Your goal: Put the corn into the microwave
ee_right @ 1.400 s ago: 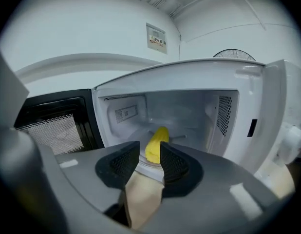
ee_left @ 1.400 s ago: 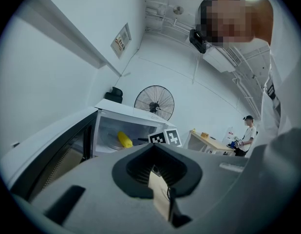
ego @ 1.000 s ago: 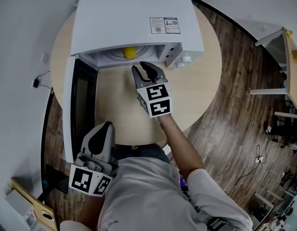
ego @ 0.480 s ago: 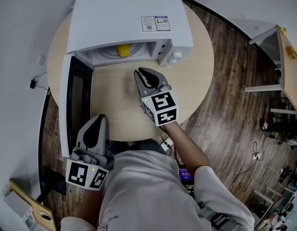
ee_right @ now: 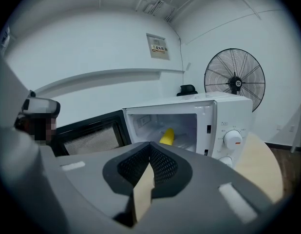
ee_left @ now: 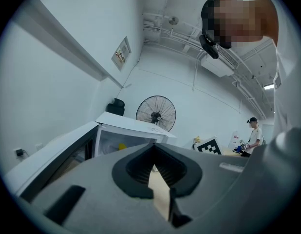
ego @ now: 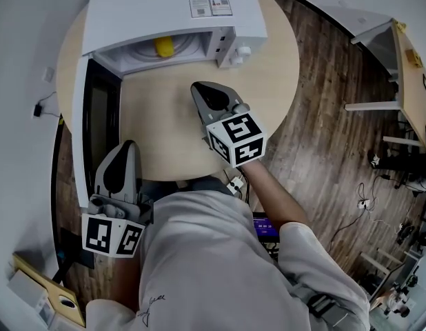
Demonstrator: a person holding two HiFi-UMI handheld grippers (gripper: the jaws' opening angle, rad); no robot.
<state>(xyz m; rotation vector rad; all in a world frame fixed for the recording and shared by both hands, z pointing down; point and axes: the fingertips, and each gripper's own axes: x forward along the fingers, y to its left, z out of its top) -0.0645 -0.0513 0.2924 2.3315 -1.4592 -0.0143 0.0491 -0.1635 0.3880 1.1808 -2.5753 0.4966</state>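
Note:
The yellow corn [ego: 163, 45] lies inside the white microwave [ego: 171, 9], whose door [ego: 96, 116] stands swung open to the left. The right gripper view shows the corn [ee_right: 166, 136] on the floor of the lit cavity, and in the left gripper view the corn [ee_left: 122, 146] is a small yellow spot. My right gripper [ego: 199, 88] hovers over the round table [ego: 282, 74], well back from the cavity, shut and empty. My left gripper [ego: 127, 145] is at the table's near edge beside the door, its jaws together with nothing between them.
The microwave's knobs [ee_right: 232, 139] sit right of the cavity. A standing fan [ee_right: 234, 80] is behind the microwave. Wooden floor [ego: 323, 157] surrounds the table, with a desk [ego: 406, 74] at the right. A person [ee_left: 253, 130] stands far off.
My right gripper has drawn back from the microwave opening toward the person and its jaws have closed. The corn stays inside. The left gripper has hardly moved.

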